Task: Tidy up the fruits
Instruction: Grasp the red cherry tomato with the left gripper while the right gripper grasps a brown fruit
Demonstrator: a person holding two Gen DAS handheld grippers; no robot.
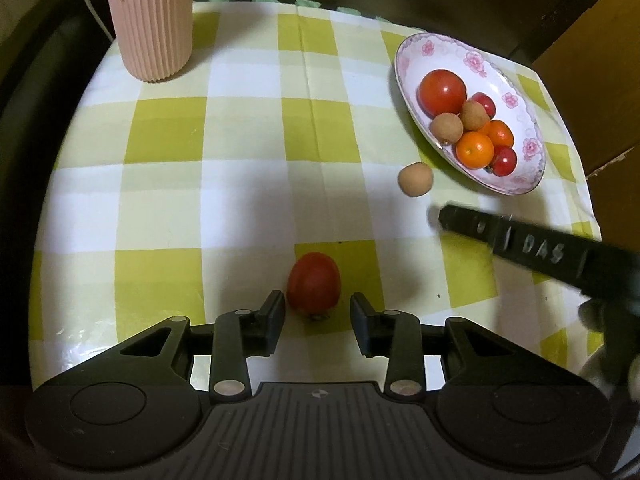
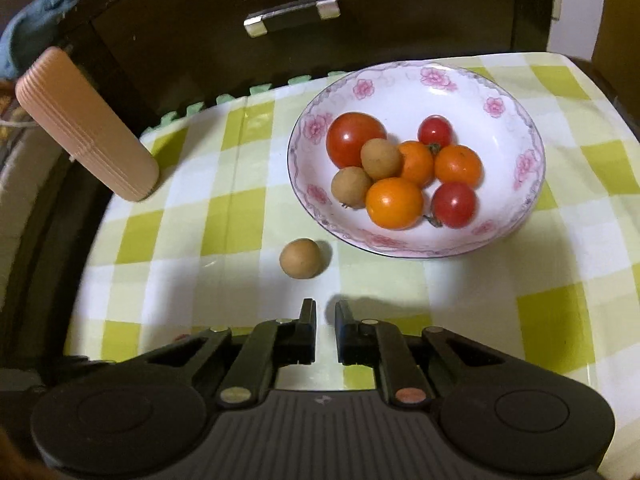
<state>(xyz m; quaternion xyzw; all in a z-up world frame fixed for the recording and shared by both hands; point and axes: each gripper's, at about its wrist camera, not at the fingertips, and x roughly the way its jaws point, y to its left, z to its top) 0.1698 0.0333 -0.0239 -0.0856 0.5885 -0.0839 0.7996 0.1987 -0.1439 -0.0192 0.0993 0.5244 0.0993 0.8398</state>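
Dark cabinetry backs a table [image 2: 208, 208] under a yellow-and-white checked cloth.

Loose fruit: a red tomato [image 1: 314, 283] lies on the cloth between the fingers of the left tongs [image 1: 318, 312], which are released, pads clear on both sides. A brown longan [image 2: 300, 258] lies just beside the plate [image 2: 516, 120], ahead of the right tongs [image 2: 325, 312], which are clenched on nothing.

Handling, as judged: the tomato is light, smooth-skinned and easily bruised; it should be taken across its widest part with gentle pressure. The longan is small, round and prone to roll.

Containers: the floral plate holds a large tomato, two cherry tomatoes, three oranges and two longans. A pink ribbed cup [image 1: 148, 20] stands well apart; contents not visible.
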